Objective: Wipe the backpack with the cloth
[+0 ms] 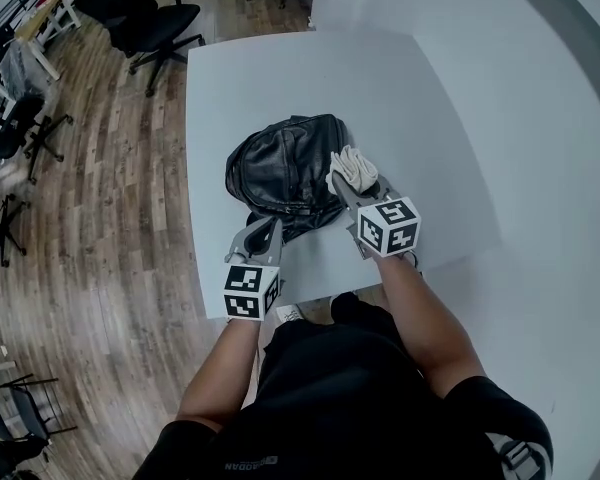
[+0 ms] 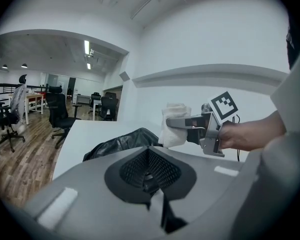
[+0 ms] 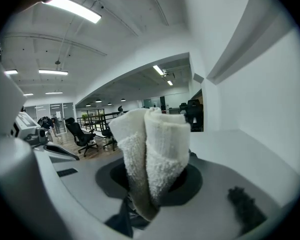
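Right now your right gripper (image 1: 353, 184) is clamping one folded, nubby white terry cloth (image 1: 352, 166) at the edge of the single slumped, black leather backpack (image 1: 285, 173) on the table (image 1: 430, 118). Your left gripper (image 1: 264, 228) is hovering nearby, jaws together and empty.

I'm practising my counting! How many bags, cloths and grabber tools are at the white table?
Backpack: 1
Cloth: 1
Grippers: 2, the left gripper and the right gripper, which holds the cloth
Total: 4
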The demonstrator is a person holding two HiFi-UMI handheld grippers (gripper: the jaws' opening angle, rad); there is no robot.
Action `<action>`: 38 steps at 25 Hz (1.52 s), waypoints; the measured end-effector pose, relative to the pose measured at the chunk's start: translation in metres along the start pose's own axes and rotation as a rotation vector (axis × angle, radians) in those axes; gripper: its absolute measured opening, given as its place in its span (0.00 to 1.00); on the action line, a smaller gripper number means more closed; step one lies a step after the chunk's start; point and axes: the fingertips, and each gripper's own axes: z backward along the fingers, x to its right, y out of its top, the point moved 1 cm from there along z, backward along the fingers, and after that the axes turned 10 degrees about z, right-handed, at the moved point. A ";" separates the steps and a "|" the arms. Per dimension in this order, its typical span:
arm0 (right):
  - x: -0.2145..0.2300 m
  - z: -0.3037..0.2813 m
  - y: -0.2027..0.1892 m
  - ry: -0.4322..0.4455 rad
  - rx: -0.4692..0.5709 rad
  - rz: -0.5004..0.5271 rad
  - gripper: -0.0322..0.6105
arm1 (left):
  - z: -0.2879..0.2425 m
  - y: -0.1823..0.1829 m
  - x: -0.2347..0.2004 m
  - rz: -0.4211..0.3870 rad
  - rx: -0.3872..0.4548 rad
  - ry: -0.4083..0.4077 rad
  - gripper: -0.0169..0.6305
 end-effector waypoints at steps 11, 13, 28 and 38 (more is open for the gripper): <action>0.021 0.039 0.008 -0.067 0.029 -0.030 0.22 | 0.001 0.003 0.016 -0.009 -0.003 -0.030 0.03; 0.018 0.043 0.013 -0.060 0.043 -0.036 0.22 | 0.004 0.002 0.020 -0.012 -0.003 -0.034 0.03; -0.014 0.107 0.029 0.126 0.128 -0.021 0.22 | 0.035 0.008 0.058 0.033 0.082 0.055 0.03; -0.024 0.202 -0.003 0.235 0.129 -0.034 0.22 | 0.054 -0.020 0.149 0.058 0.098 0.052 0.03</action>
